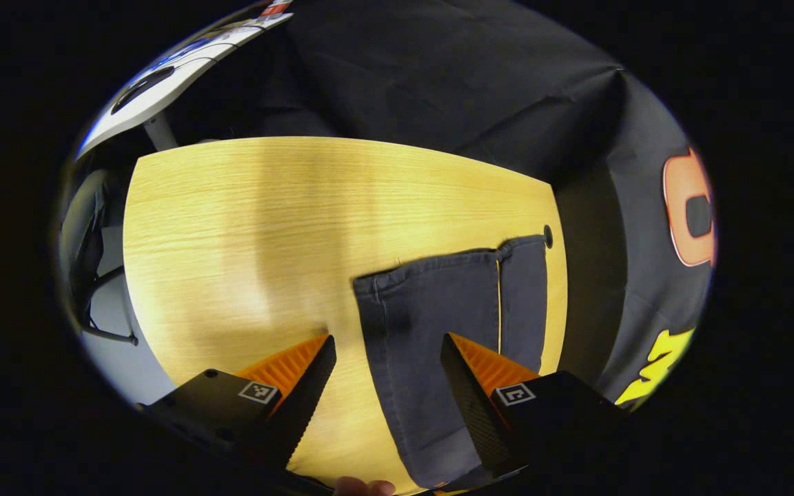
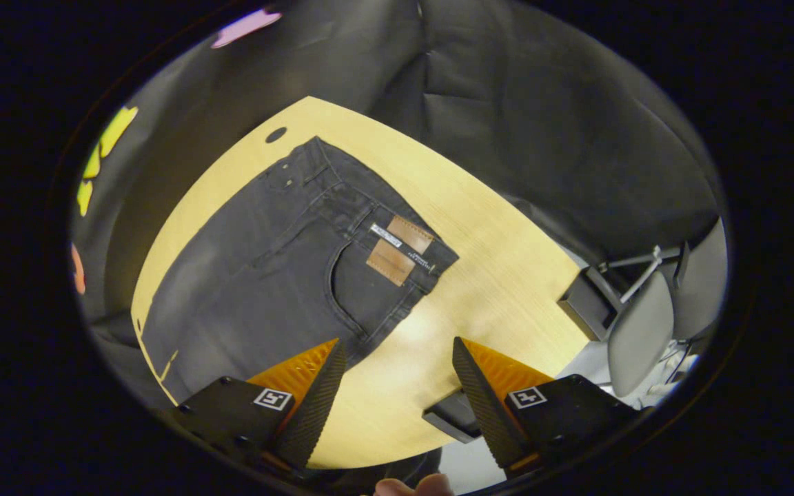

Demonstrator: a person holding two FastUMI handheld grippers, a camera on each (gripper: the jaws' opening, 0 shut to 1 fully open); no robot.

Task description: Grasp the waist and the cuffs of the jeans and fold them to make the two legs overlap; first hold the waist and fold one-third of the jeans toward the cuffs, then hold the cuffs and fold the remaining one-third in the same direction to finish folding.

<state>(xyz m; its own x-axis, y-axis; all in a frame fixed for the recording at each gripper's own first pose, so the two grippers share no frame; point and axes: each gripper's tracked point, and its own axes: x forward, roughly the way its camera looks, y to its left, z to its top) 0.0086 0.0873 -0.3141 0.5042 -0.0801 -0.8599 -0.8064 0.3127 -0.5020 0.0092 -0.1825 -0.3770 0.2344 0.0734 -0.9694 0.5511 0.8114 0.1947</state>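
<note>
Both grippers hung spread and empty: the left gripper [image 1: 387,344] over the jeans' cuffs [image 1: 452,275], bare table [image 1: 231,227] leftward; the right gripper [image 2: 397,351] beside the waist [image 2: 383,241].

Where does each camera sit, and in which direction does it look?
Left gripper view: rides the left gripper, looking down at the cuffs; a fingertip shows.
Right gripper view: rides the right gripper, looking down at the waist; a fingertip shows.
Shared: the jeans and the table.
</note>
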